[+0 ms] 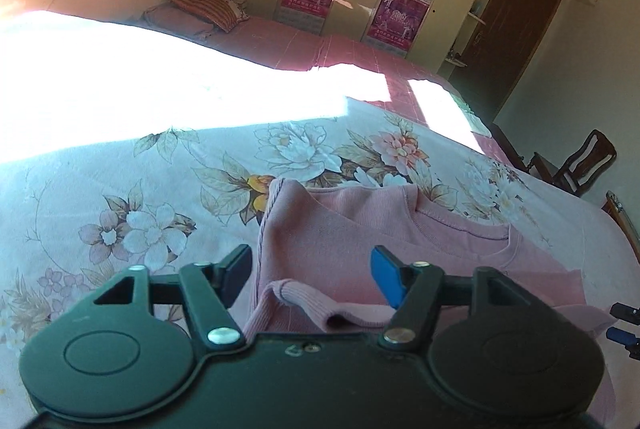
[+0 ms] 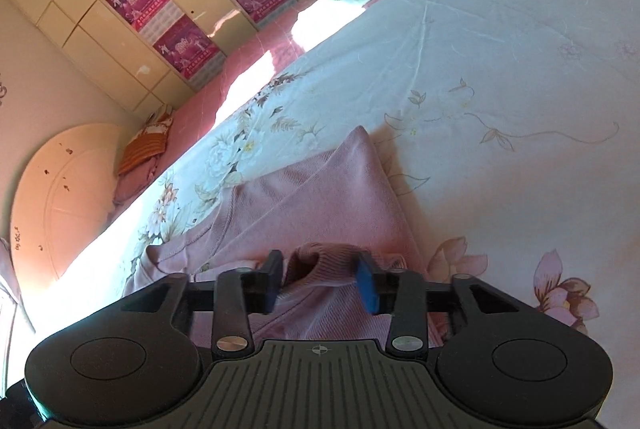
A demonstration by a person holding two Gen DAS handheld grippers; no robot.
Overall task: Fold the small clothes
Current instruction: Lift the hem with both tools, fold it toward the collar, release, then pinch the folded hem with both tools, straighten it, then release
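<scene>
Both grippers are standing open: left gripper (image 1: 310, 279) and right gripper (image 2: 320, 279) hovering over the pink top (image 1: 360, 229) lying on the floral bedspread (image 1: 160, 181)

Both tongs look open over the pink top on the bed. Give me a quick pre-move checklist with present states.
1. Left tongs released: ok, jaws apart, cuff lying loose between them.
2. Right tongs released: ok, pads clear of the bunched ribbed edge.
3. Pink top lying on the floral bedspread: ok.
4. Fold lying flat: not ok, a ribbed edge stands up at each pair of tongs.
5. Fold edges lined up: cannot tell.
</scene>
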